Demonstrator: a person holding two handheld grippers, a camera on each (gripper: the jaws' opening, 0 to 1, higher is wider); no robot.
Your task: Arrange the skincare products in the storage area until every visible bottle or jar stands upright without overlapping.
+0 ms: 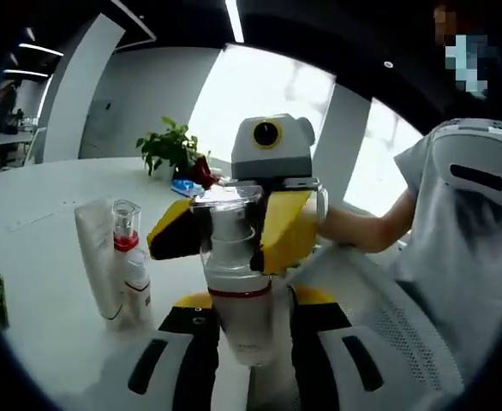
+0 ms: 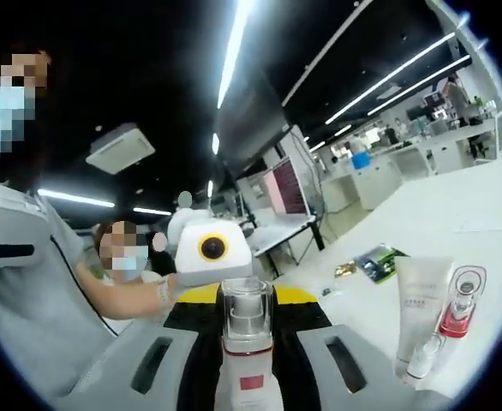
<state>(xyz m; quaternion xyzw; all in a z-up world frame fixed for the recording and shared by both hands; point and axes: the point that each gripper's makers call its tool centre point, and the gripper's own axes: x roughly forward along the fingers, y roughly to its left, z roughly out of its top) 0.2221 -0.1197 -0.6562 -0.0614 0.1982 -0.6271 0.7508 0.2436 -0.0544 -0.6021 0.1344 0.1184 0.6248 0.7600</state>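
Both my left gripper (image 1: 242, 364) and right gripper (image 1: 234, 235) pinch the white pump bottle with clear cap (image 1: 238, 282) at centre frame; uneven release risks toppling it onto the worktop (image 1: 37, 257).

A white pump bottle (image 1: 241, 291) with a clear cap and a thin red band stands upright between the left claw's (image 1: 242, 355) jaws, its cap gripped by the right claw (image 1: 234, 233). To that claw's left on the white worktop (image 1: 45, 257), a white tube (image 1: 97, 257) and a small red-collared spray bottle (image 1: 131, 274) stand upright, touching.
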